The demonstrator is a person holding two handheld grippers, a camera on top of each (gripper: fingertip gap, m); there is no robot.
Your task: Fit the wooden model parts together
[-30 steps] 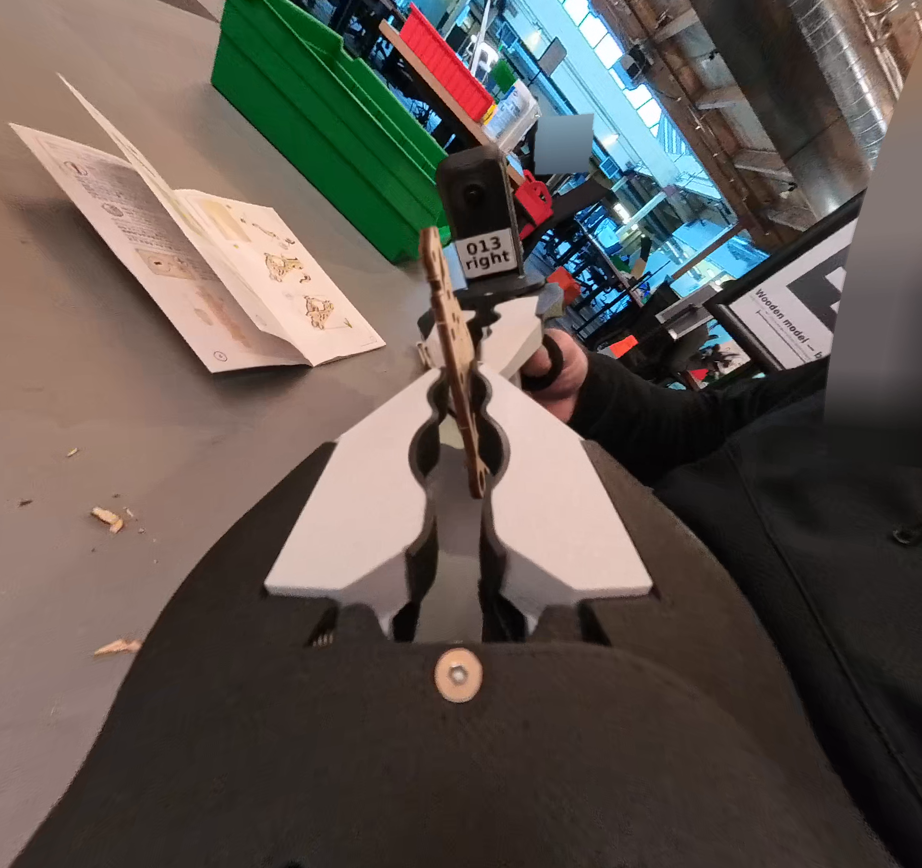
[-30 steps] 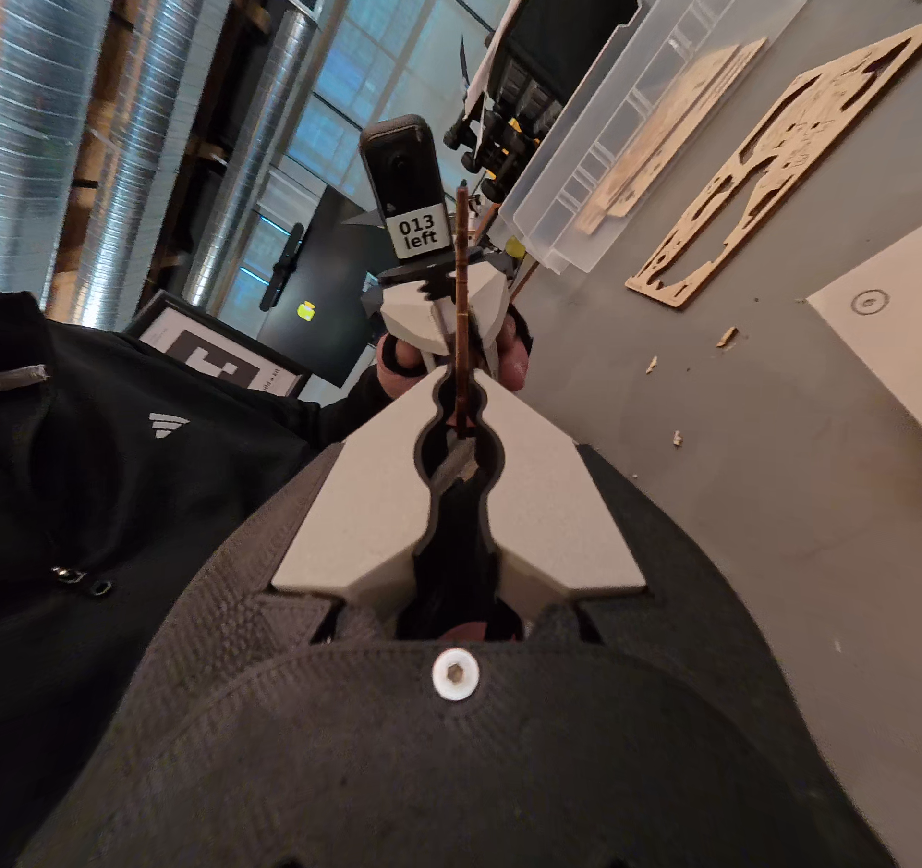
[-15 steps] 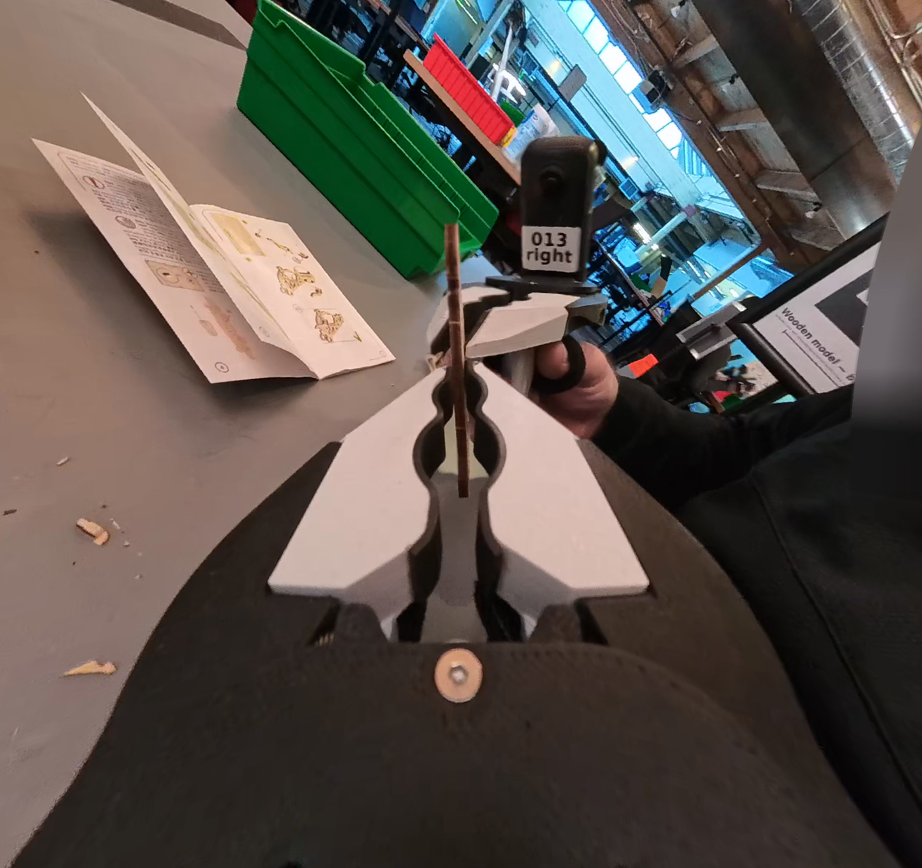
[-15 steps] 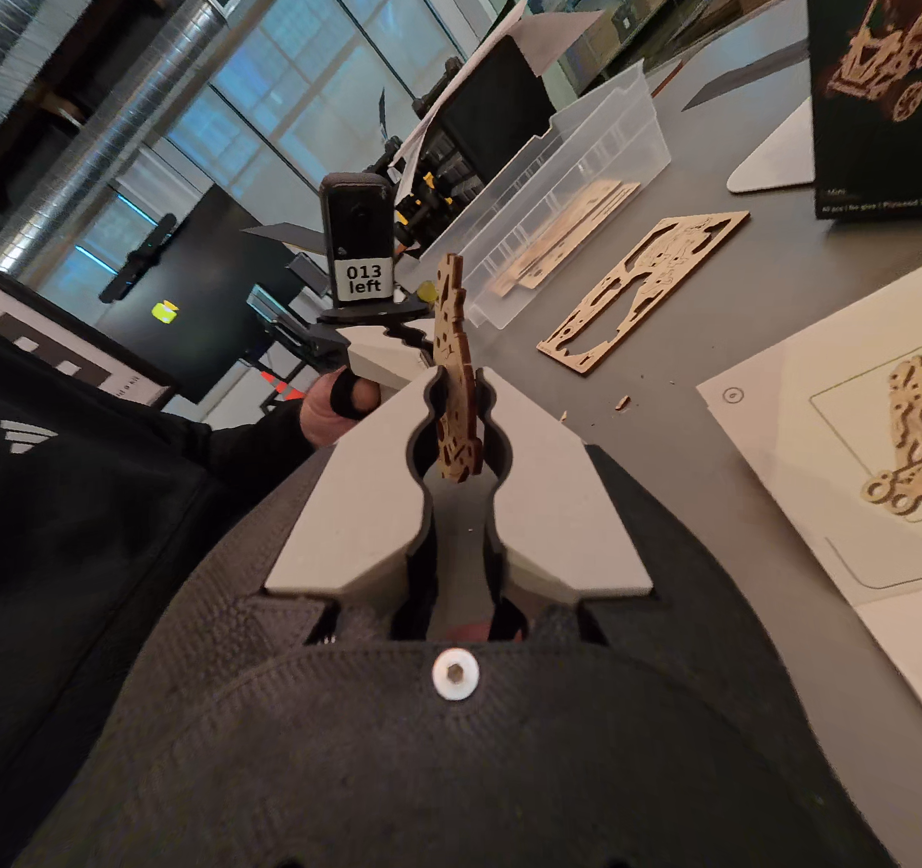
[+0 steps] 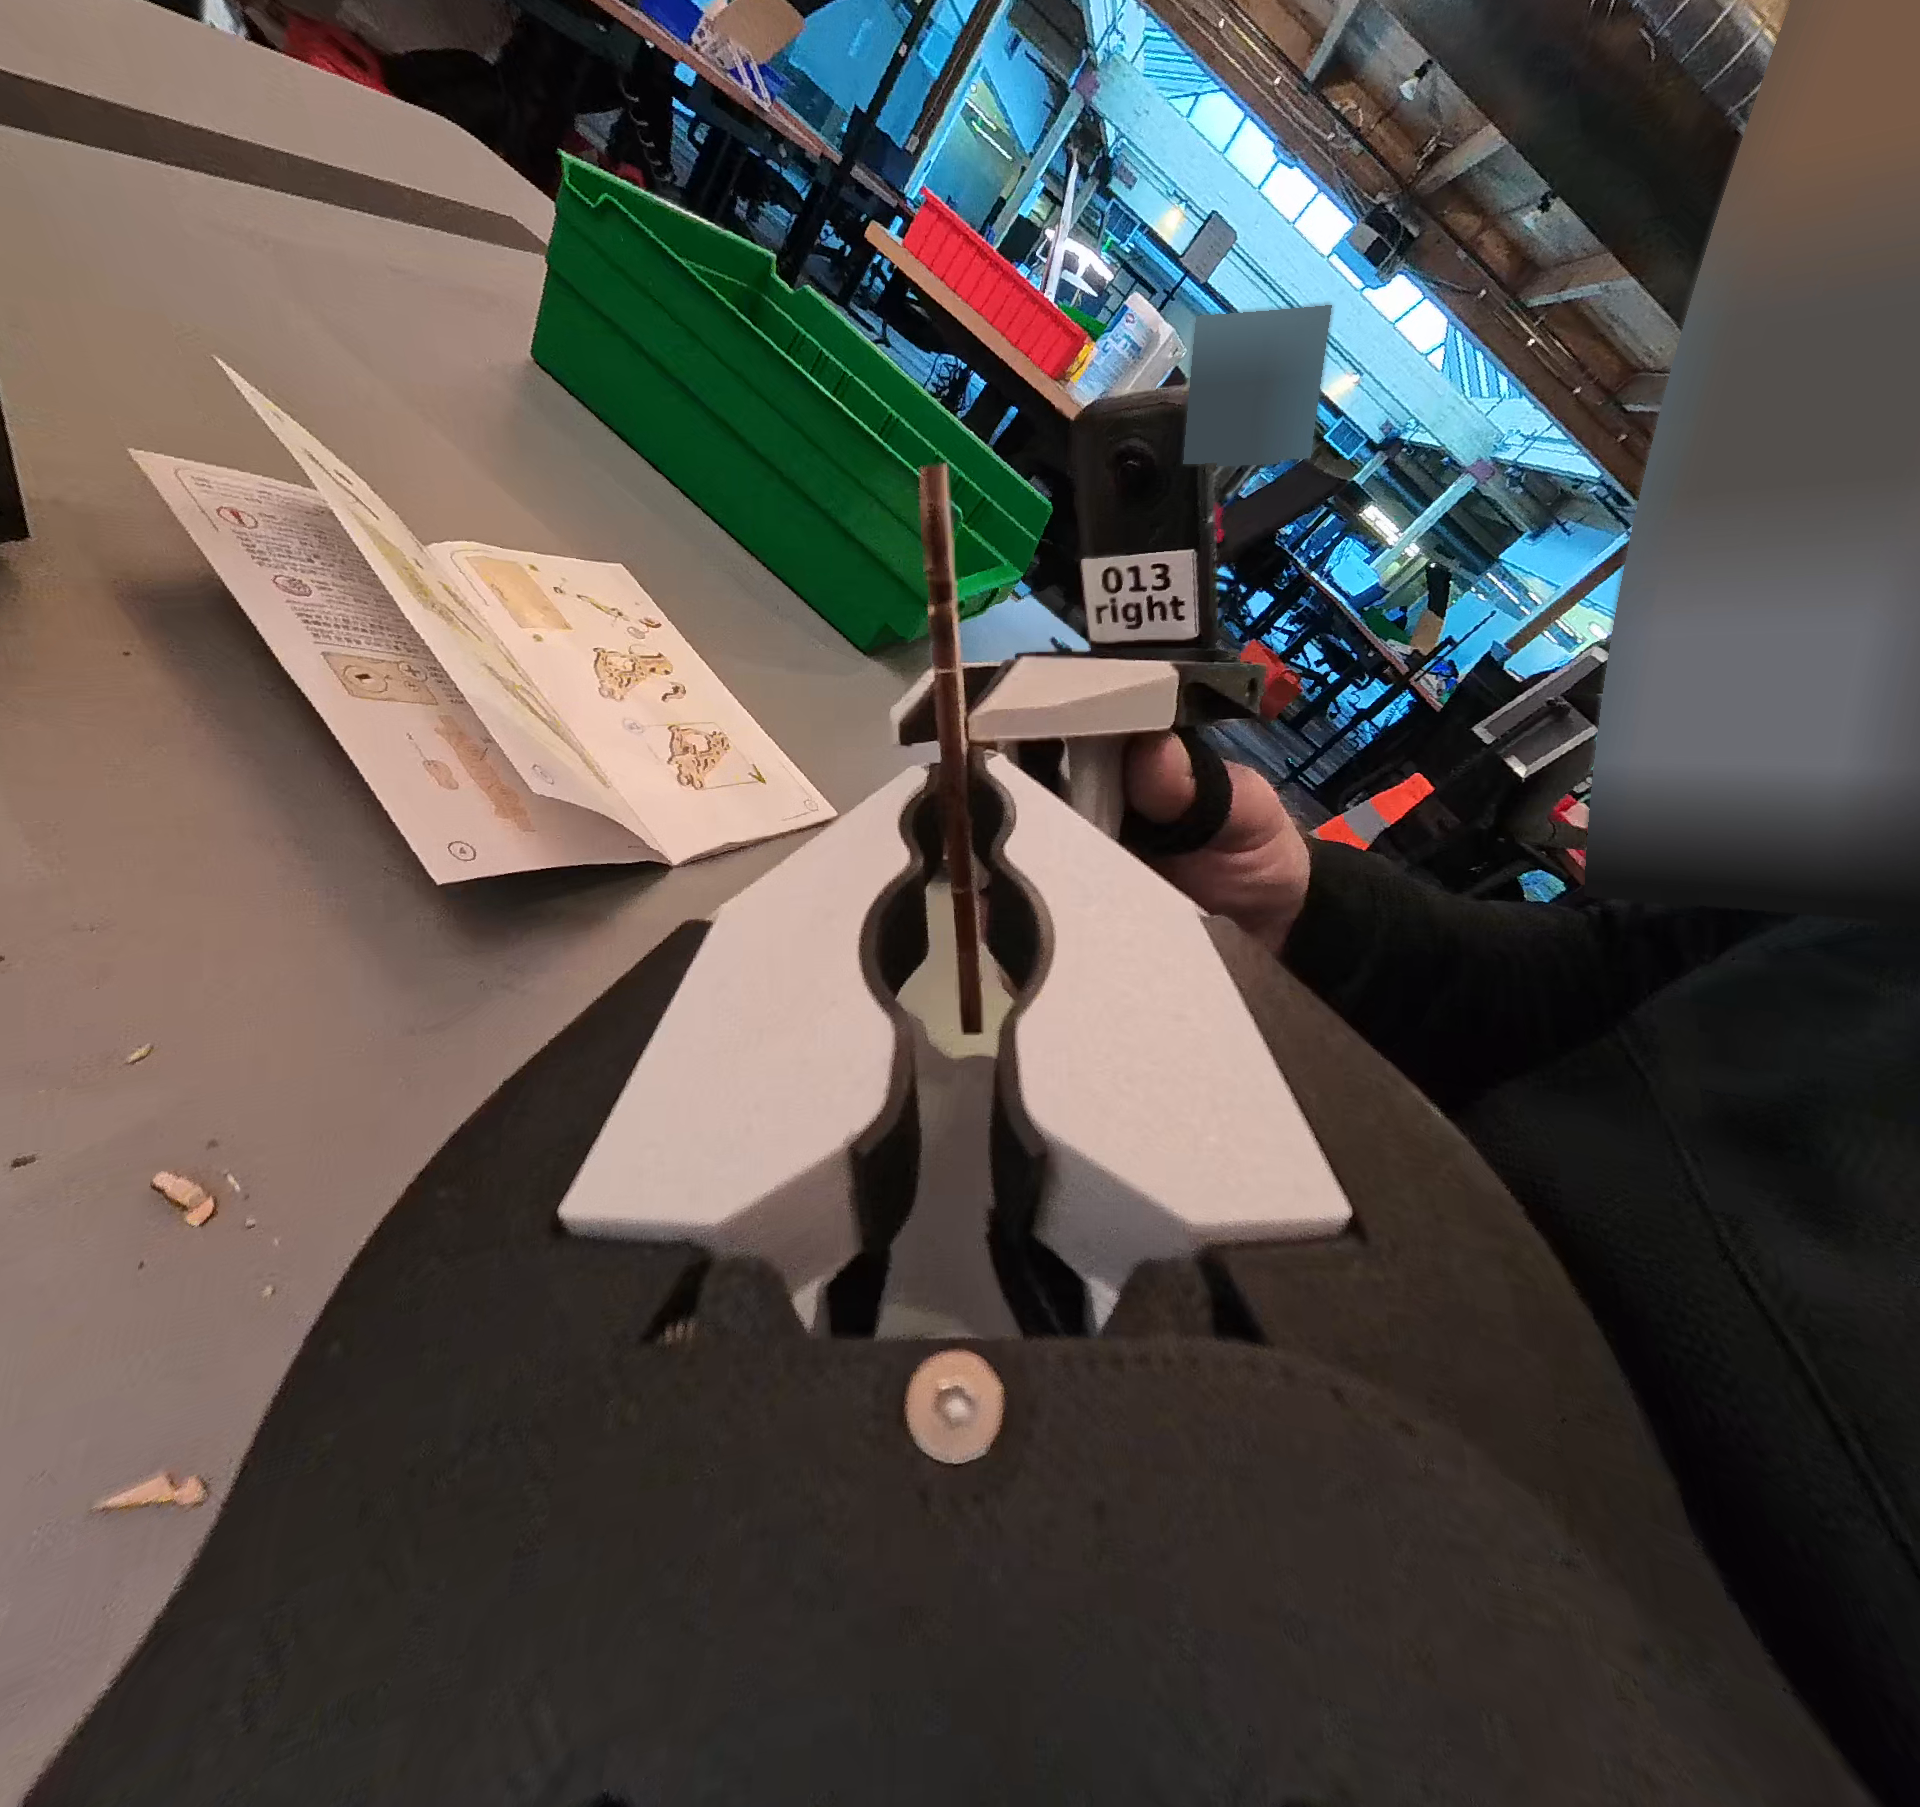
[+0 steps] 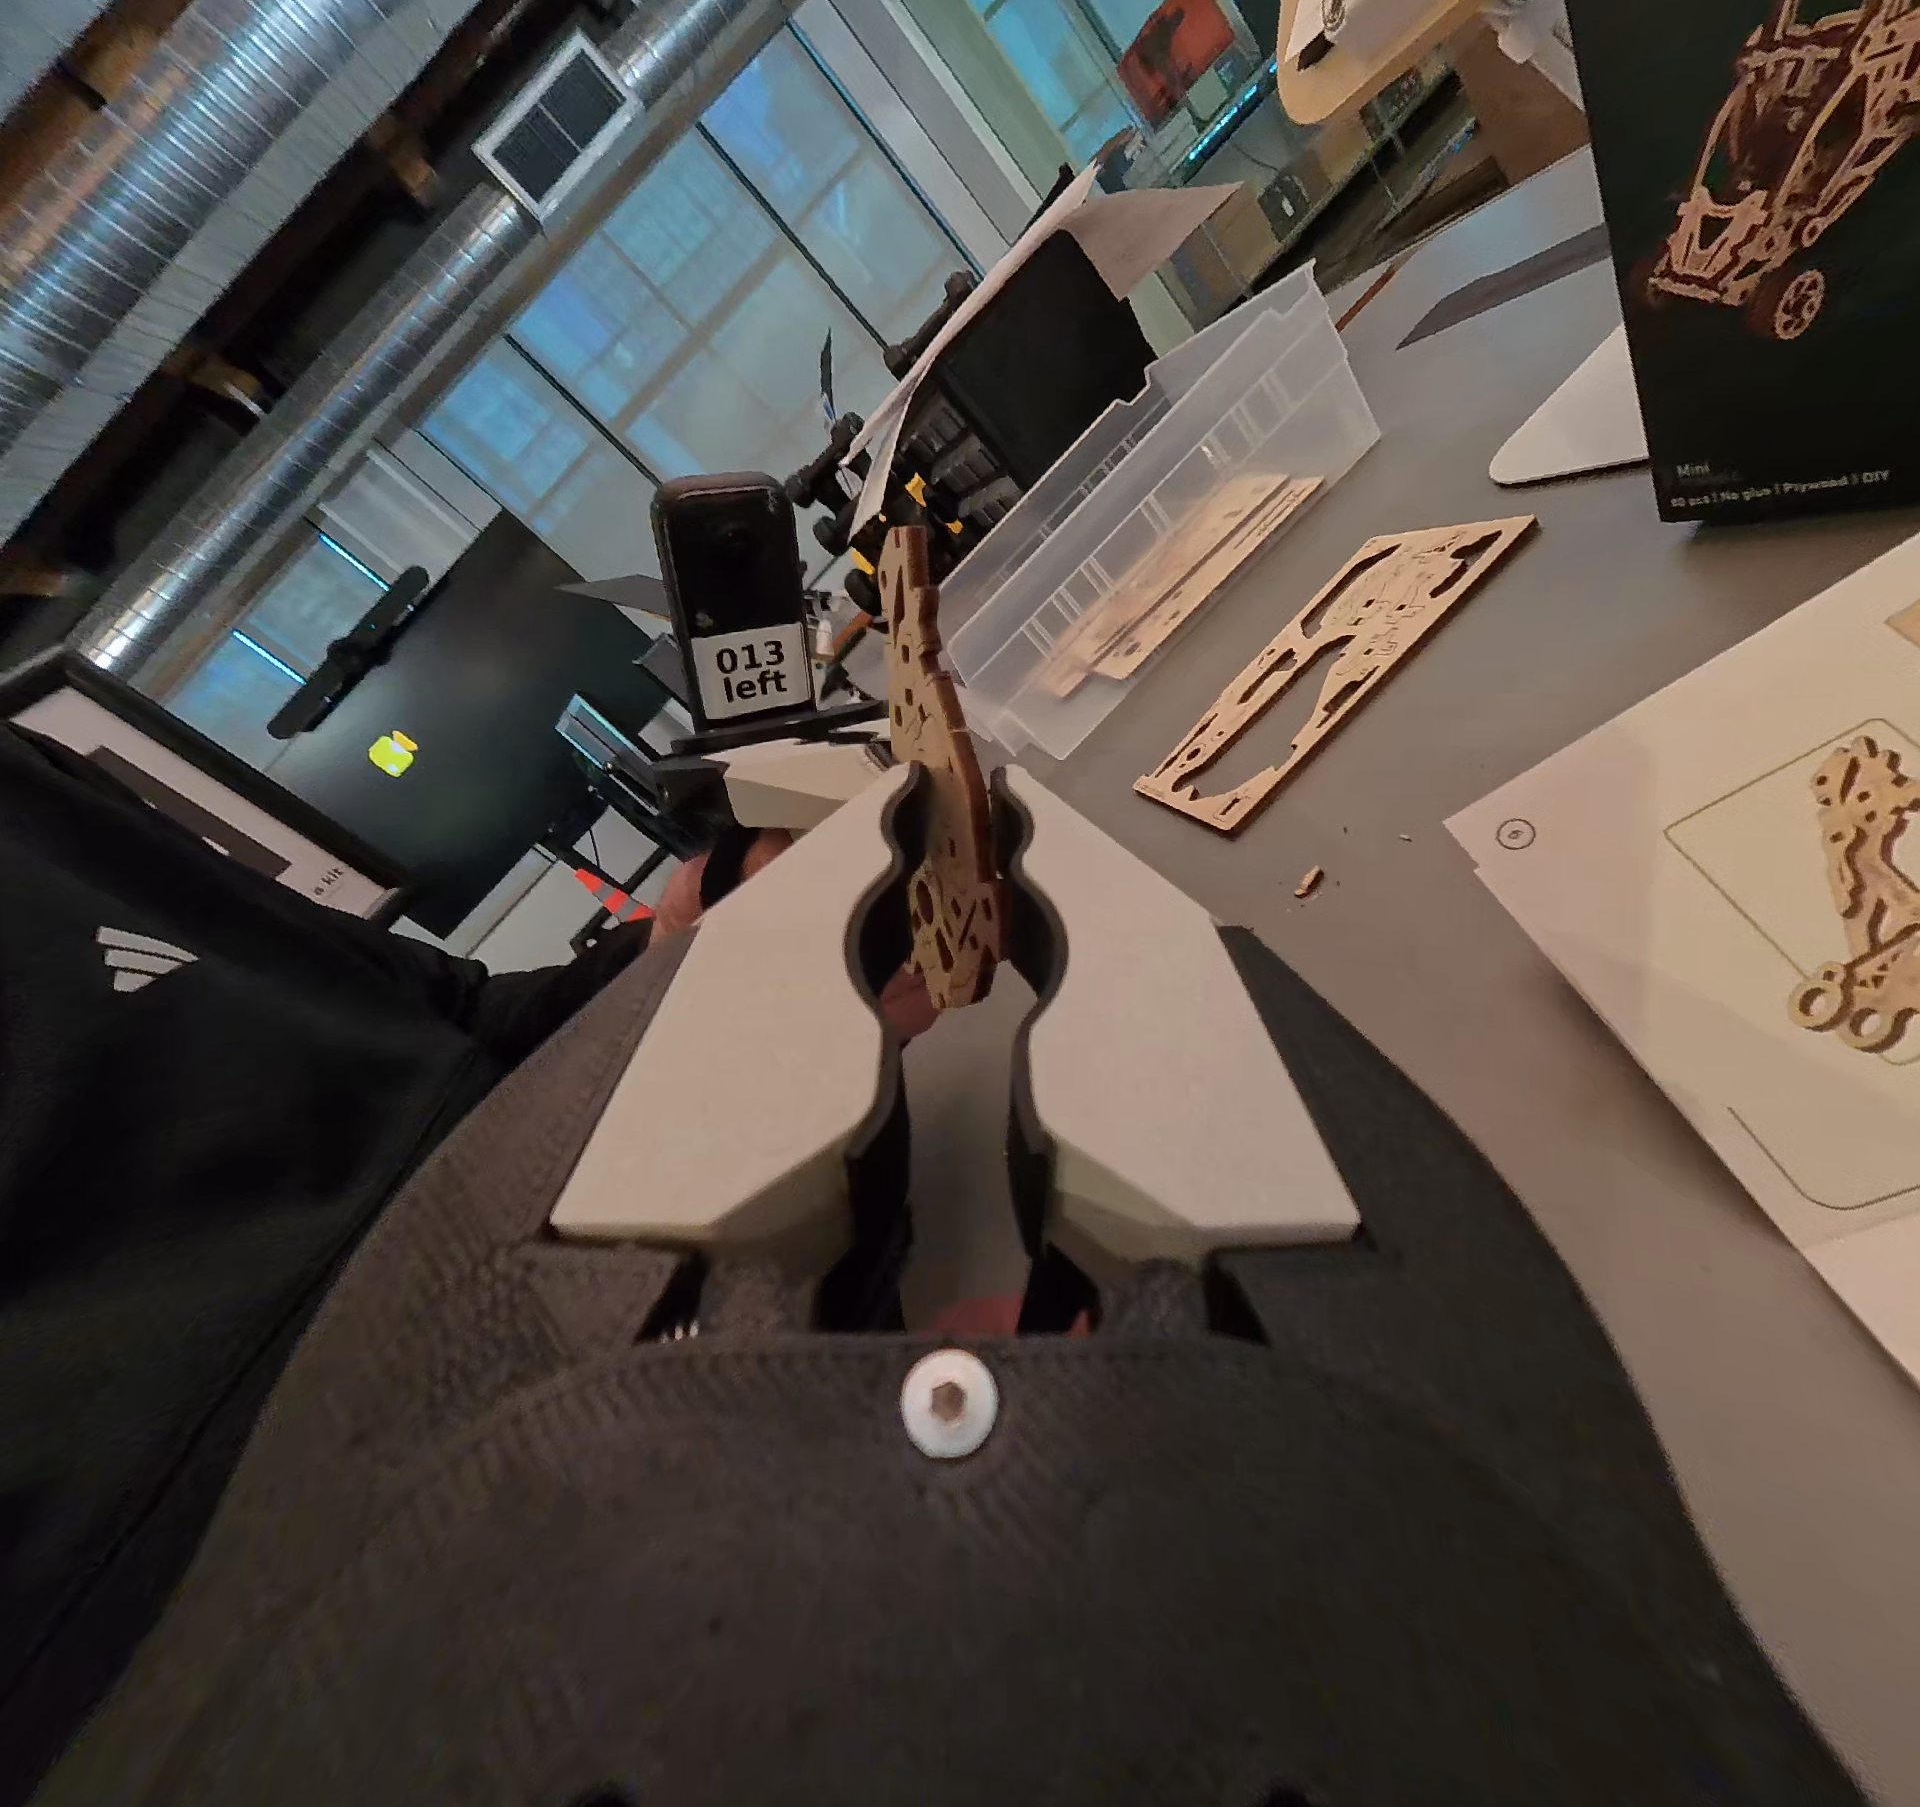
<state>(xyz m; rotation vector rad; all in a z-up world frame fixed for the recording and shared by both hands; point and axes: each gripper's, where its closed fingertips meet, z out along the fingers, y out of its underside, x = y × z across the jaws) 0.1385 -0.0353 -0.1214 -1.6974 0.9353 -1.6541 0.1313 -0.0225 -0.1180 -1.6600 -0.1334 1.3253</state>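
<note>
My left gripper (image 5: 954,783) is shut on a thin flat wooden model part (image 5: 948,677), seen edge-on and standing upright between its pads above the grey table (image 5: 260,978). The right gripper (image 5: 961,710) faces it from beyond, its fingers either side of the same part. In the right wrist view my right gripper (image 6: 954,793) is open. The perforated part (image 6: 925,697) stands askew between its fingers, showing its face, and is not clamped by them. The left gripper's white finger (image 6: 800,783) lies just behind it.
A green bin (image 5: 769,407) and an open instruction booklet (image 5: 499,677) lie to the left, with wood scraps (image 5: 182,1196) nearer. To the right are a clear plastic tray (image 6: 1174,510), a cut-out plywood sheet (image 6: 1340,666), a black box (image 6: 1766,199) and a printed white sheet (image 6: 1714,978). Both grippers' tips are close together, under 4 cm apart.
The part passed from right to left: my left gripper closed on it and my right gripper opened. The right gripper then turned around the part, which now shows its face there.
</note>
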